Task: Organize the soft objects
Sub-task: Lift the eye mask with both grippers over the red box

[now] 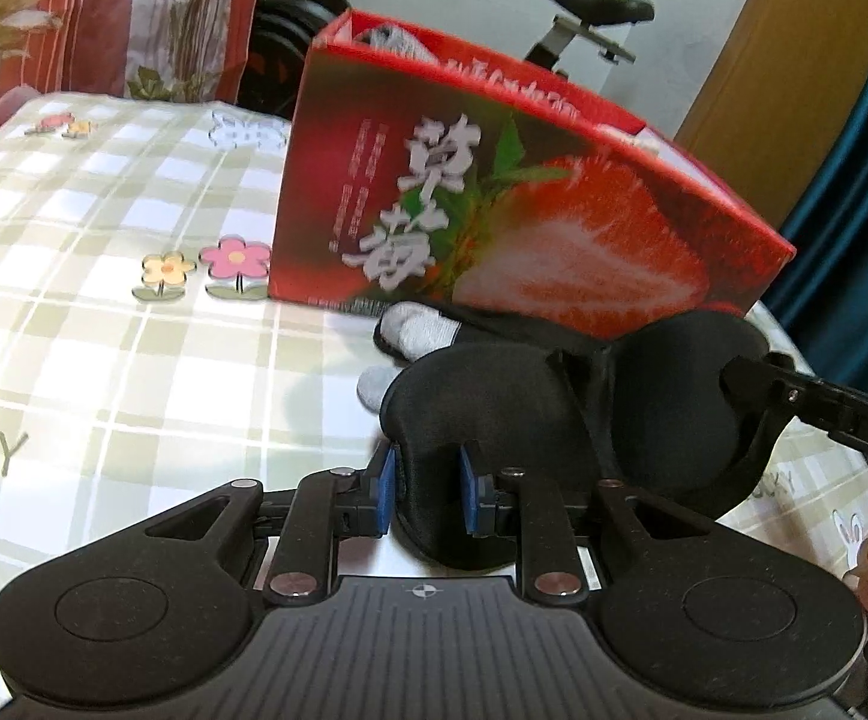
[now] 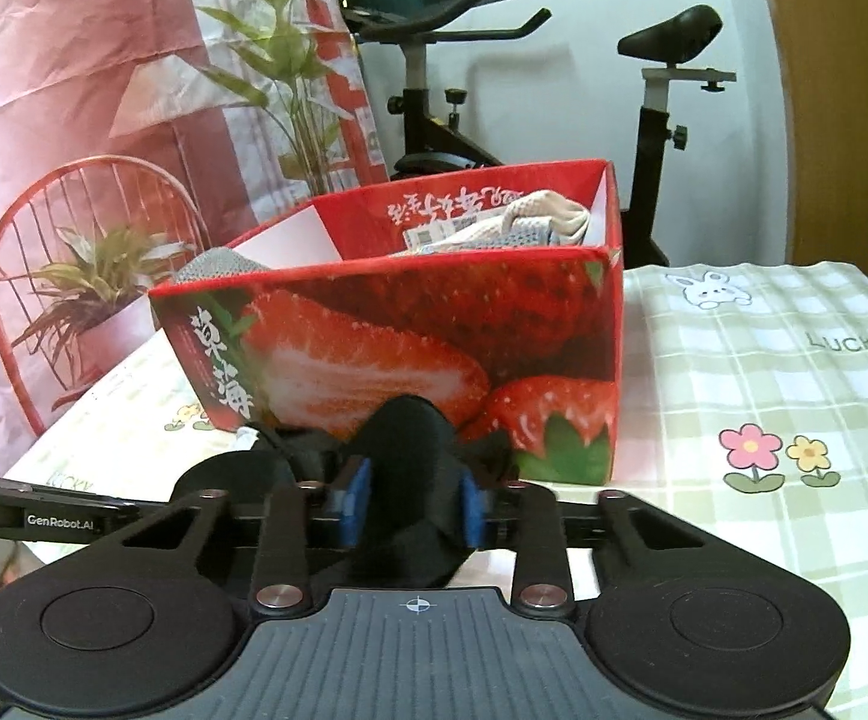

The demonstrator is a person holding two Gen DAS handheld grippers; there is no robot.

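Exercise bike (image 2: 553, 108) by white wall (image 2: 583, 60)

Home, lived-in room. Bench under checked cloth (image 2: 793, 360) printed with flowers, bunny, word "LUCKY". Exercise bike (image 2: 661, 120) against white wall behind bench: saddle, handlebars, black frame. Printed backdrop (image 2: 104, 120) on left showing red chair and potted plants, creased like hung sheet. Teal curtain (image 1: 853, 210) on right, next to wooden door panel (image 1: 751, 60). Strawberry box (image 2: 434, 330), reused fruit carton with Chinese lettering, standing on cloth and holding folded fabric items (image 2: 523, 222). No lab, shop or office fittings.
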